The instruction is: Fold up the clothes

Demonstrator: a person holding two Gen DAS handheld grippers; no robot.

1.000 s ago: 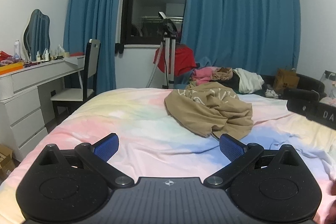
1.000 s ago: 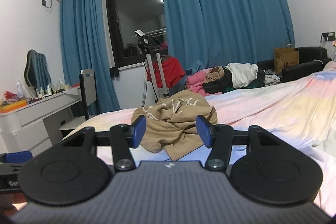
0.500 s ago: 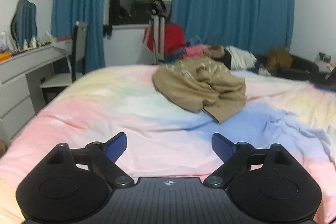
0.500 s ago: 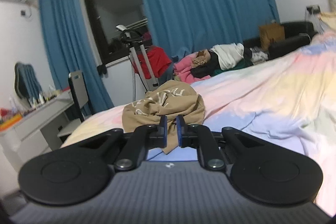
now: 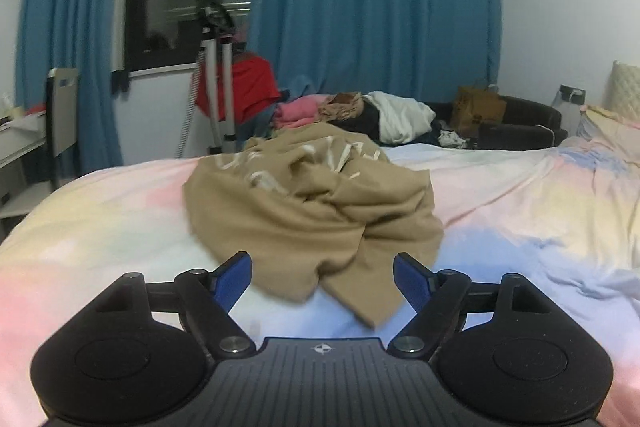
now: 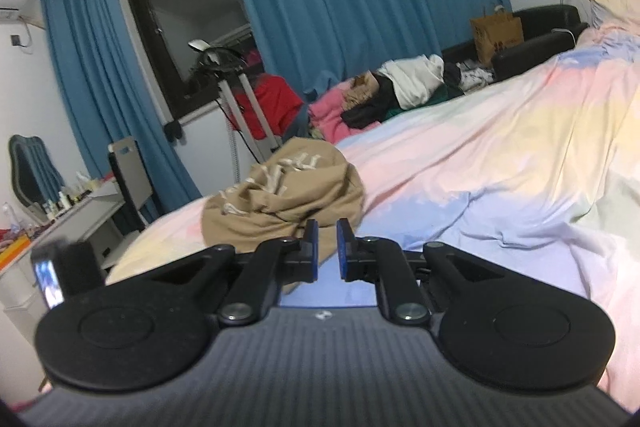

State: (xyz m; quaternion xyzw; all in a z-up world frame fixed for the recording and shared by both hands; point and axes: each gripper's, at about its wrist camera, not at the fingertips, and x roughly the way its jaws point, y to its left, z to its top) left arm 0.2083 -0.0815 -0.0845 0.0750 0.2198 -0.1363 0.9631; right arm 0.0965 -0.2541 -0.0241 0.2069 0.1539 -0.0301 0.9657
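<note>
A crumpled tan garment with pale lettering [image 5: 312, 215] lies in a heap on the pastel bedspread [image 5: 520, 219]. My left gripper [image 5: 322, 277] is open and empty, just short of the garment's near edge, its blue pads on either side of the lowest fold. In the right wrist view the same garment [image 6: 280, 203] lies ahead and to the left. My right gripper [image 6: 327, 249] is nearly closed, a narrow gap between its pads, holding nothing, hovering near the garment's right edge.
A pile of pink, white and dark clothes [image 5: 360, 115] lies past the bed's far edge. A tripod [image 5: 216, 75] with a red cloth stands by the window. A white dresser and chair [image 6: 120, 187] stand at left. A black sofa with a paper bag [image 6: 496, 35] is at the back right.
My left gripper has moved forward up to the garment and stayed open. My right gripper closed from wide open to a narrow gap and moved closer.
</note>
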